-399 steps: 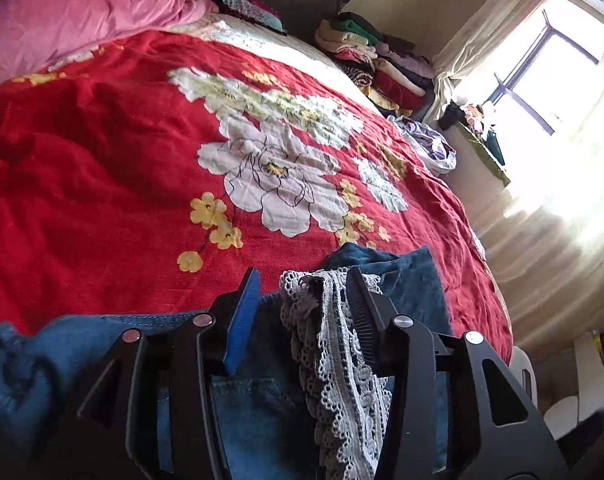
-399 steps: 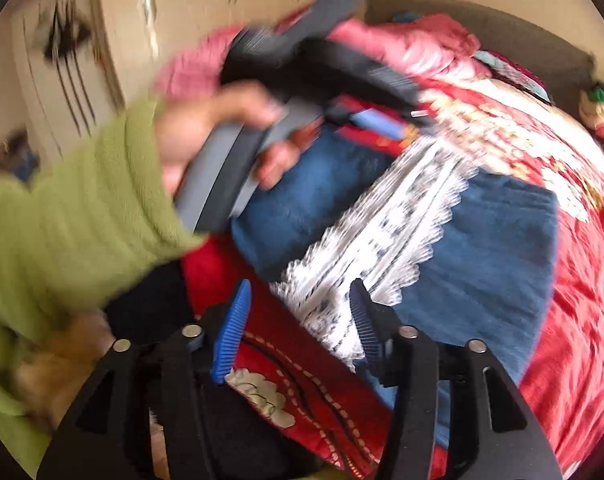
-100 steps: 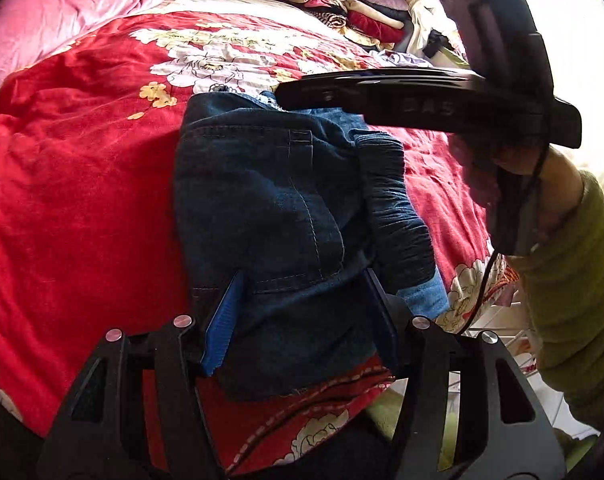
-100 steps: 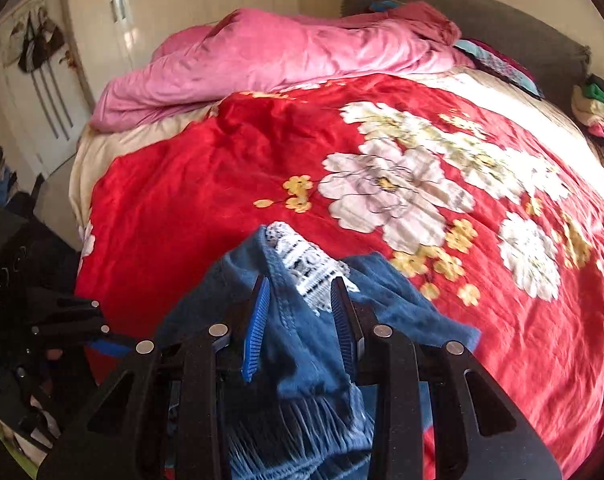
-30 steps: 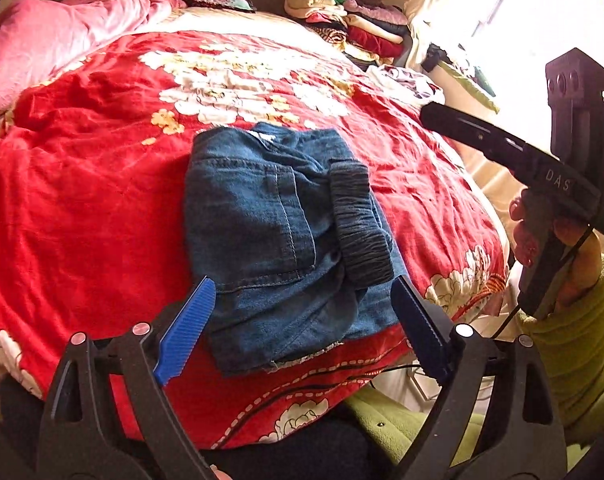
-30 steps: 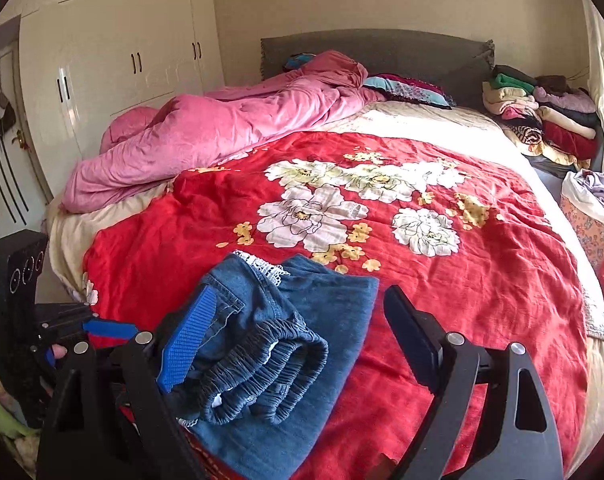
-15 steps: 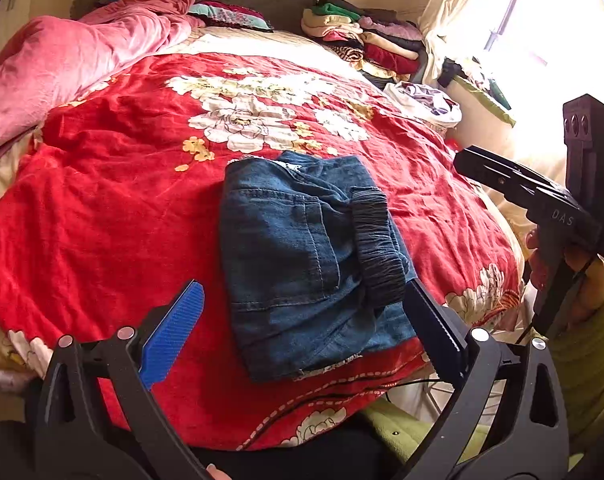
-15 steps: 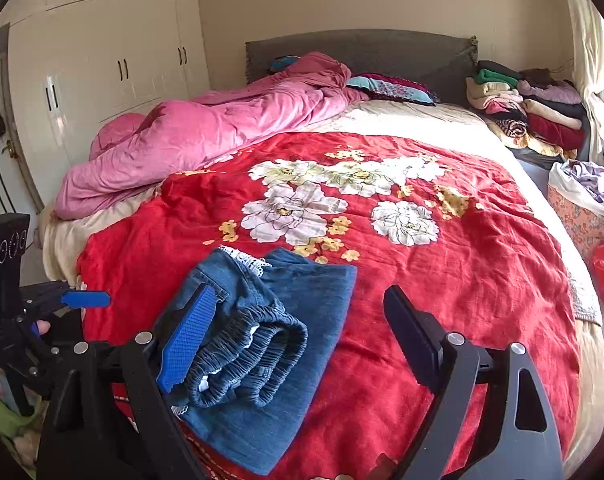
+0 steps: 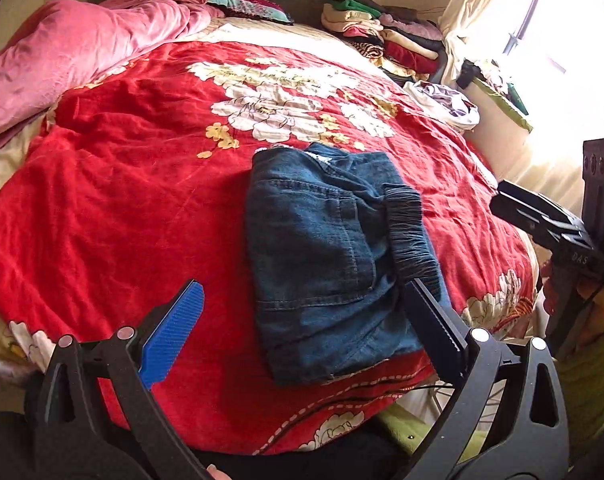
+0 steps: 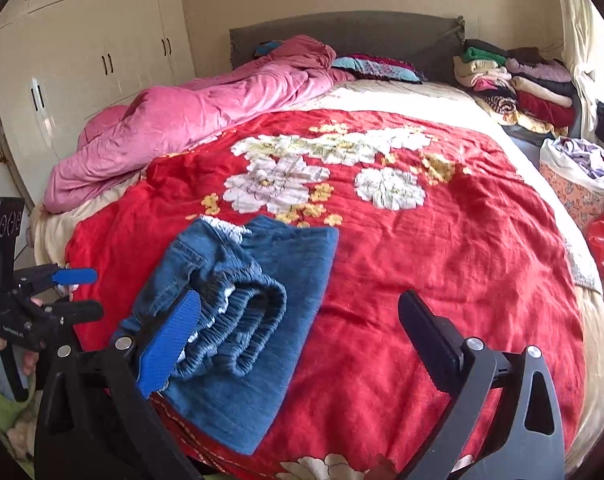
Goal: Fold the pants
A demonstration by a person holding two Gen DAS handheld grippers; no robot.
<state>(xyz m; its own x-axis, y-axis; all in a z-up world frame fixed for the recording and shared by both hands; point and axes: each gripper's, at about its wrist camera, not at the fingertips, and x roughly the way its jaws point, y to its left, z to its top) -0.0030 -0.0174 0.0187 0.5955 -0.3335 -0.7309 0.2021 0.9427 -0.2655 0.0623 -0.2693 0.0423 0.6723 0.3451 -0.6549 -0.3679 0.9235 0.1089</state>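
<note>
white wardrobe (image 10: 93, 60) — sunlit window (image 9: 558, 20).

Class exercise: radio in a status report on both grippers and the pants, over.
Left gripper open, empty. Right gripper open, empty. Pants folded on the red bedspread, elastic waistband on top. Nothing in the way.

Blown-out window (image 9: 562, 36) glare, fisheye-warped edges

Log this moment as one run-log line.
stage: fold done | pants: folded bundle on red bedspread | left tongs: open, clear of pants | right tongs: open, empty
</note>
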